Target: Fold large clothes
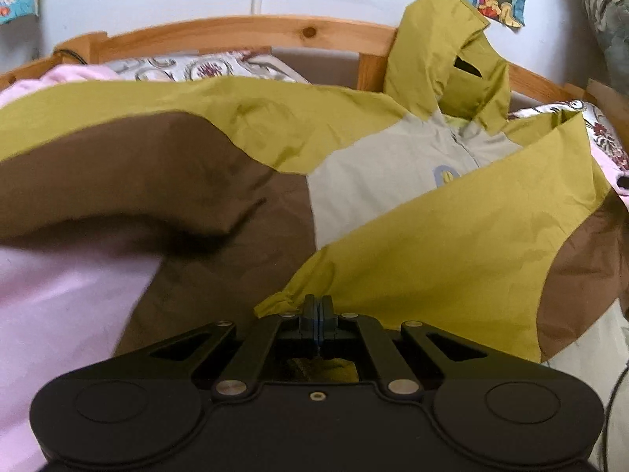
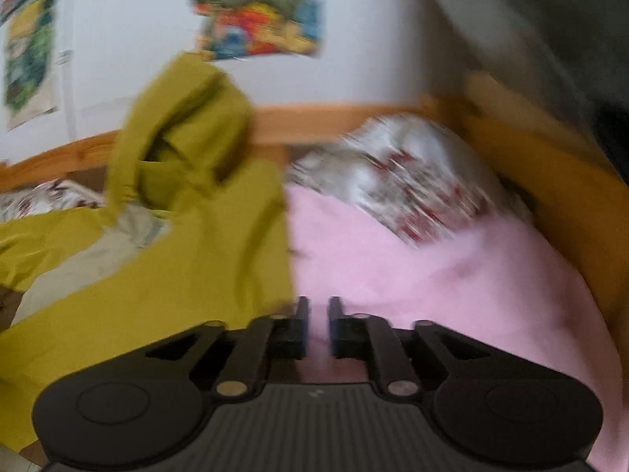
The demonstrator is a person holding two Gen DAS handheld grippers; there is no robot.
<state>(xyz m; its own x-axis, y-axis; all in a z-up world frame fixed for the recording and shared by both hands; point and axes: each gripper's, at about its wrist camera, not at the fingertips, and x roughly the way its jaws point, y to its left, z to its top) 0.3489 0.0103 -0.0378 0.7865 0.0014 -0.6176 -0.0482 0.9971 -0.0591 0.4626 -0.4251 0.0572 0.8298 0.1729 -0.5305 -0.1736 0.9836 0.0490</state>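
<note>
Sleeve (image 1: 452, 244) pinched in my closed left gripper (image 1: 316, 306); right gripper (image 2: 317, 314), slightly parted, holds nothing; I should keep the fold taut.

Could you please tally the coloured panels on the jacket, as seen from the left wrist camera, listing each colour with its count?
Jacket panels seen from the left wrist camera:
Olive-green: 3 (left sleeve band, right sleeve, hood)
Brown: 2 (large left area, right cuff area)
Pale grey-beige: 1 (chest with zip)
Total: 6 panels
</note>
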